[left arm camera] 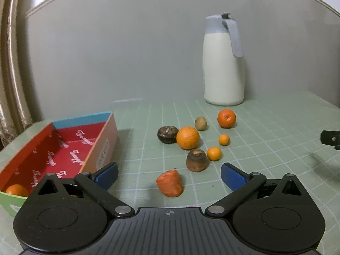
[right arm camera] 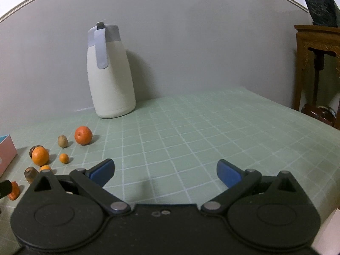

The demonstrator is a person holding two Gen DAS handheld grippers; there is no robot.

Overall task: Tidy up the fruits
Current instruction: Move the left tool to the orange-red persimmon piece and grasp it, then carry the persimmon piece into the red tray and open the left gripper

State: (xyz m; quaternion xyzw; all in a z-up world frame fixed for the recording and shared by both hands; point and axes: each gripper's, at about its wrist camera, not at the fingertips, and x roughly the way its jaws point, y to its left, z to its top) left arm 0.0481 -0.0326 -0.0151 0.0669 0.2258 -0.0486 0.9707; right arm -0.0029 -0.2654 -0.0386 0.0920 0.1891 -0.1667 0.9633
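Observation:
My left gripper (left arm camera: 169, 175) is open and empty, its jaws wide on either side of an orange carrot piece (left arm camera: 170, 183) lying on the green mat. Just beyond lie a brown stump-shaped piece (left arm camera: 197, 160), a large orange (left arm camera: 187, 138), a dark round fruit (left arm camera: 167, 134), a kiwi (left arm camera: 200, 123), a tangerine (left arm camera: 226, 118) and two small oranges (left arm camera: 214, 153) (left arm camera: 224, 139). A red box (left arm camera: 63, 148) at the left holds one orange (left arm camera: 17, 190). My right gripper (right arm camera: 165, 171) is open and empty over bare mat, with the fruits (right arm camera: 83, 135) to its left.
A white jug with a grey lid (left arm camera: 223, 63) stands at the back by the wall, also in the right wrist view (right arm camera: 110, 72). A wooden stand with a plant (right arm camera: 318, 59) is off the table's right edge. The right gripper's tip (left arm camera: 331, 139) shows at the far right.

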